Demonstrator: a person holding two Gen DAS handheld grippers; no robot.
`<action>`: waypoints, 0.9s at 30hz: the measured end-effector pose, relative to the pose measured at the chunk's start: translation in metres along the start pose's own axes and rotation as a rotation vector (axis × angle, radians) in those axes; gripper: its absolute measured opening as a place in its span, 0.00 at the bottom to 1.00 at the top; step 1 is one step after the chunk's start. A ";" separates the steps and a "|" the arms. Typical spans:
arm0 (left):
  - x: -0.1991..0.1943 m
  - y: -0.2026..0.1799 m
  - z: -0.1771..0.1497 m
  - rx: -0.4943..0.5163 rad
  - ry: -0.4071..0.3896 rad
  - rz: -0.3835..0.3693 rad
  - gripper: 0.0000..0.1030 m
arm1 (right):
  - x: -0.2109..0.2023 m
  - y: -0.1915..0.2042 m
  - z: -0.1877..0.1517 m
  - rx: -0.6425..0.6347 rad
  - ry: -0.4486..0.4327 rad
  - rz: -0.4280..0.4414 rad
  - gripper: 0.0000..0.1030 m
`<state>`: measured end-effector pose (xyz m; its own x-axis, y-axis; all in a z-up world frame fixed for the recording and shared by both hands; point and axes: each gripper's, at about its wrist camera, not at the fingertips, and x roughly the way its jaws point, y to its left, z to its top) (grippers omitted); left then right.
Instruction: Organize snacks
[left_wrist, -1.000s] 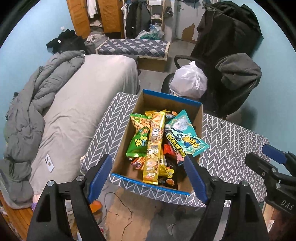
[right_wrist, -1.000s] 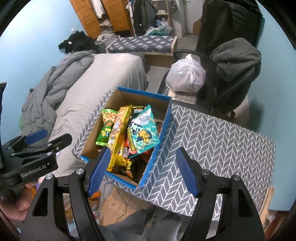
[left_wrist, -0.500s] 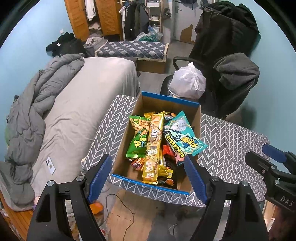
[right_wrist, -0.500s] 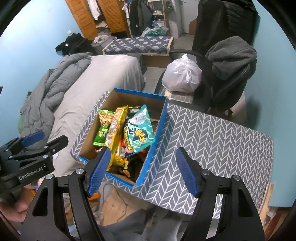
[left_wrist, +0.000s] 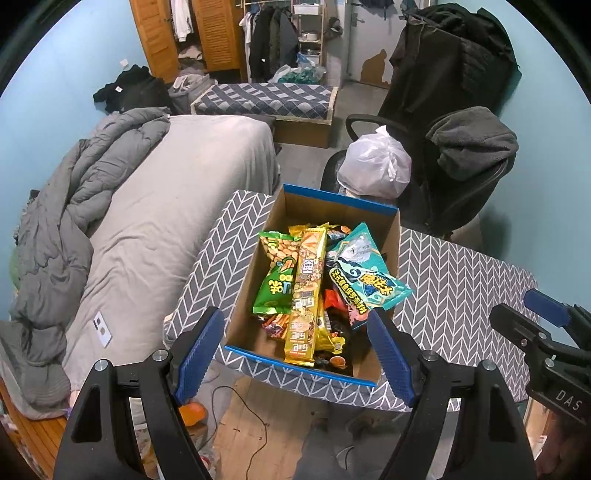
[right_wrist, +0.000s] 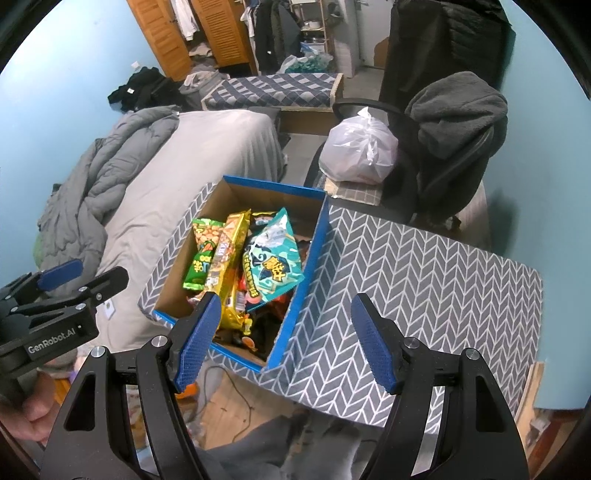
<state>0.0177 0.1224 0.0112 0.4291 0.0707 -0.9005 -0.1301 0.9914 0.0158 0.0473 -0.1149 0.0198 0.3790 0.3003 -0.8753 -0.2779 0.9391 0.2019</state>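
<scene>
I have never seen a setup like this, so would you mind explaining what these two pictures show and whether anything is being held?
There is no robot here. A person holds a two-finger gripper in each hand, and each gripper carries a wide-angle camera looking forward along its fingers. That is why both pictures look rounded and show black arms with blue pads at the bottom.

One picture is from the left gripper, with the right gripper at its right edge. The other is from the right gripper, with the left one and part of a hand at its left edge.

Both look down on a table with a grey zigzag cover. On it stands an open cardboard box full of snack packets: a green one, a long yellow one and a teal one on top.

Both grippers are open and hold nothing.
</scene>
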 end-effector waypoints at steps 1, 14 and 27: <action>0.000 0.000 0.000 -0.001 0.000 0.000 0.79 | 0.000 -0.001 0.000 0.001 0.001 0.000 0.71; -0.004 -0.002 0.001 0.018 0.004 0.004 0.79 | -0.002 -0.004 -0.001 0.010 0.000 -0.006 0.71; -0.004 -0.003 0.000 0.021 0.008 0.000 0.79 | -0.004 -0.002 -0.005 0.022 0.002 -0.014 0.71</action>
<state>0.0161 0.1195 0.0152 0.4215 0.0693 -0.9042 -0.1109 0.9935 0.0245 0.0421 -0.1189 0.0202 0.3813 0.2866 -0.8789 -0.2533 0.9467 0.1988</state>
